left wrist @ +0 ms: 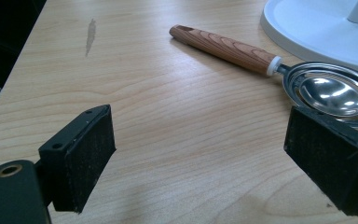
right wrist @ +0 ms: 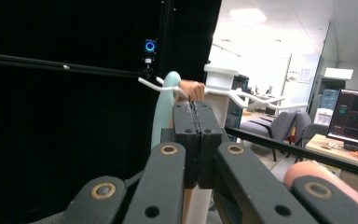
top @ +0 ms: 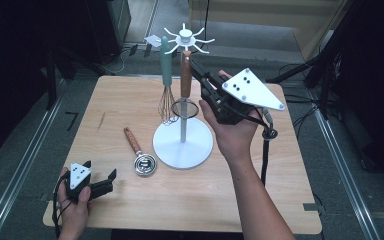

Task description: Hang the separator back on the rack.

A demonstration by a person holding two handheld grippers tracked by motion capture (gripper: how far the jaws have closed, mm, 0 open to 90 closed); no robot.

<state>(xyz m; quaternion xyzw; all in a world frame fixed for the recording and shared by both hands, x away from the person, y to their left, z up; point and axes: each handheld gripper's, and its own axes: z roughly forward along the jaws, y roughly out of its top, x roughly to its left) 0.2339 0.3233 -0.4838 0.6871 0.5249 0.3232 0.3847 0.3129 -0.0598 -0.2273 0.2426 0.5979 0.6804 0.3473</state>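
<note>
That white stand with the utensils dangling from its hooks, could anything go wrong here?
Possibly. The right gripper sits shut beside the wooden-handled strainer hanging from the white hook stand; a nudge might unhook it or swing it into the mint-handled whisk. The tall stand could also rock. The left gripper, open, might bump the wooden-handled steel spoon.
</note>
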